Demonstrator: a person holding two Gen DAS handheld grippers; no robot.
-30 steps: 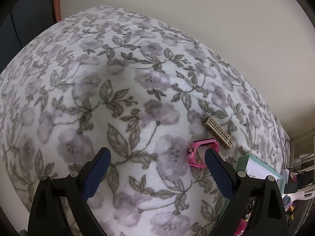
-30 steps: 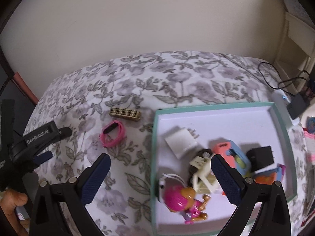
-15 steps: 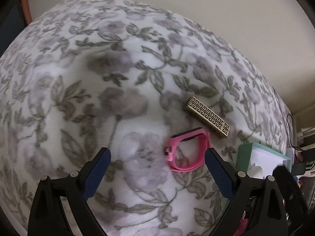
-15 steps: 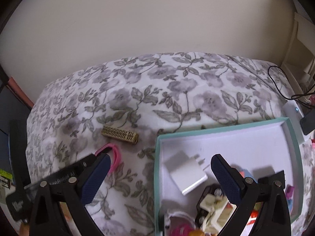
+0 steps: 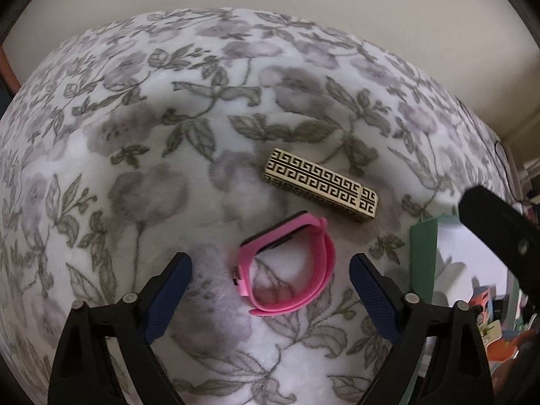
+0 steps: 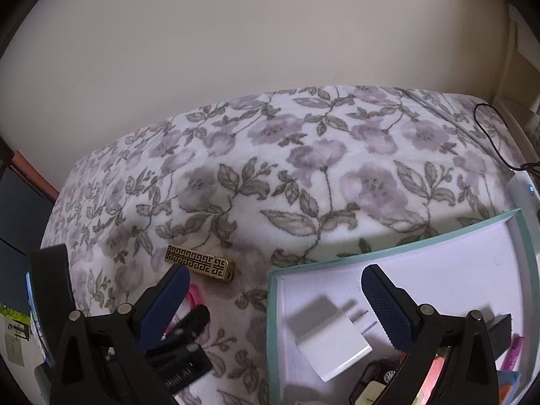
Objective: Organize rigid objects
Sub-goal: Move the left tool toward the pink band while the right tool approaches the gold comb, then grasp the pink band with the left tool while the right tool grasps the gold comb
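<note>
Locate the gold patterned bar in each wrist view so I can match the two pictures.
Left wrist view: gold patterned bar lies right of centre on the floral blanket, just beyond the pink watch band.
Right wrist view: the bar lies left of centre, left of the teal tray, above the right tool's left finger.
Shared landmark: the teal tray, at the right edge of the left view.

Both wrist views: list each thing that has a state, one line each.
left gripper: open, jaws just closing a little, pink band lies between them, untouched
right gripper: open, empty
pink band: buckled into a loop, lying on the blanket
gold box: lying flat, closed
white charger: unplugged, in the tray
tray: uncovered
</note>
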